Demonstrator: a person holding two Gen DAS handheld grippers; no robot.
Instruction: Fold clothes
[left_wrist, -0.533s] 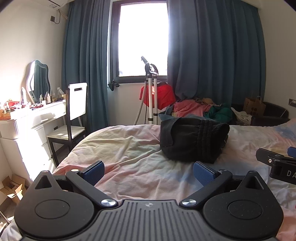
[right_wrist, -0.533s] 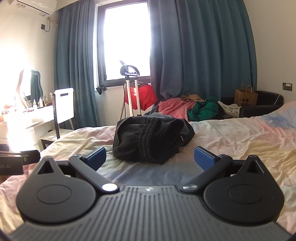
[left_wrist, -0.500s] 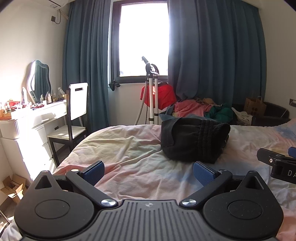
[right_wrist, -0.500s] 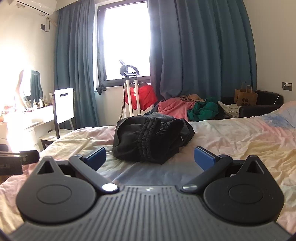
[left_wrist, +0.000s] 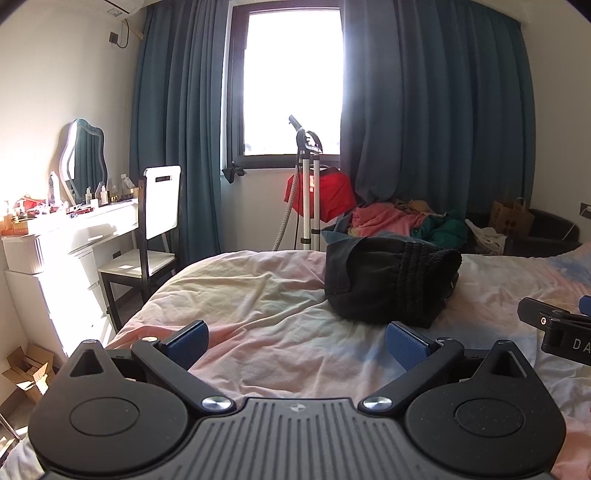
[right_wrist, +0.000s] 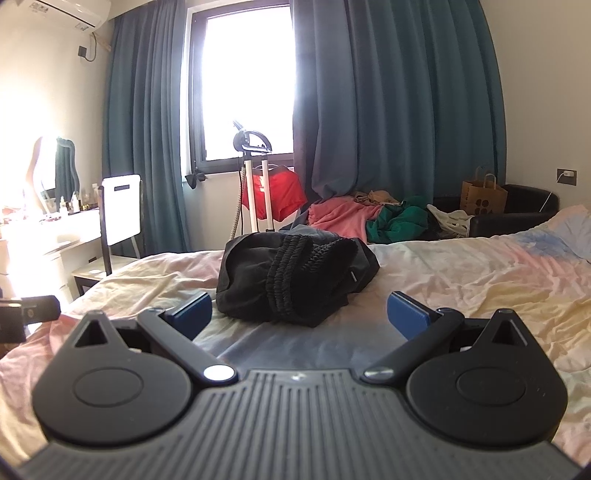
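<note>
Nothing measurable has moved since half a second ago: garment, bed and both my grippers sit where they were.

Black garment (left_wrist: 391, 282) lies bundled on the bed (left_wrist: 258, 295), ahead of both grippers and touched by neither. Soft matte fabric, folded into a rounded lump; a thick ribbed, gathered band (right_wrist: 295, 273) runs over its top and down the near side. A small pale tag shows on its right edge in the right view.

My left gripper (left_wrist: 297, 341) is held low and level over the sheet, fingers spread wide, nothing between them. Blue textured pads (left_wrist: 404, 343) on black linkage arms.

My right gripper (right_wrist: 299, 314) is likewise level, fingers spread wide and empty, pointing straight at the garment. Its tip shows at the right edge of the left view.

Sheet is creased cotton, pastel pink, yellow and blue.

Beyond: garment steamer stand (left_wrist: 308, 192) with a red item hanging on it, clothes pile (right_wrist: 369, 216) in pink and green, teal curtains (left_wrist: 436, 110), white chair (left_wrist: 159, 218) by a dressing table.
</note>
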